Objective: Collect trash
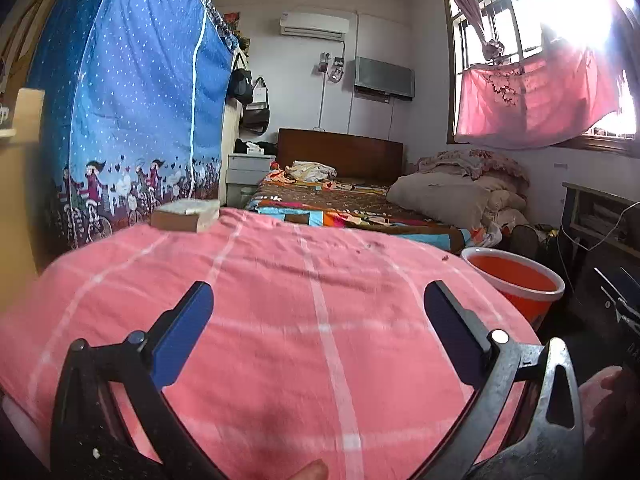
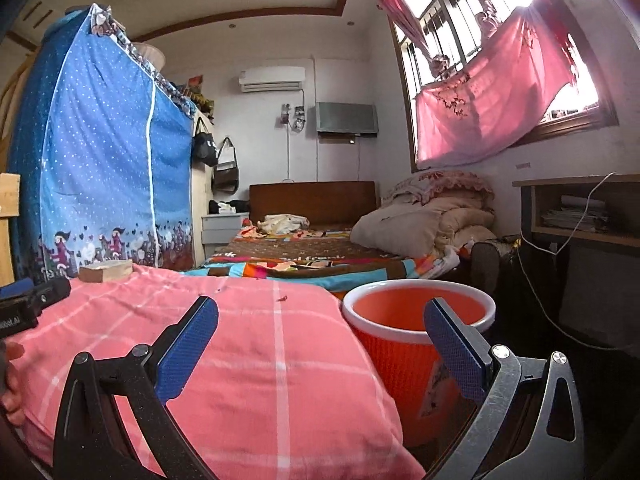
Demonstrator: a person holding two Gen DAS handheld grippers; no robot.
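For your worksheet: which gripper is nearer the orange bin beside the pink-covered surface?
Right. The right gripper has the orange bin just ahead, behind its right-hand finger; the left gripper is over the pink cover, bin further to its right.

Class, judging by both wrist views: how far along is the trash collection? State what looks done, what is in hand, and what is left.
Done: nothing shows as collected; the visible part of the orange bin looks bare inside. In hand: nothing; the left gripper and right gripper are both open over the pink plaid cloth. Left: small dark scraps on the cloth; whether the tissue box counts is unclear.
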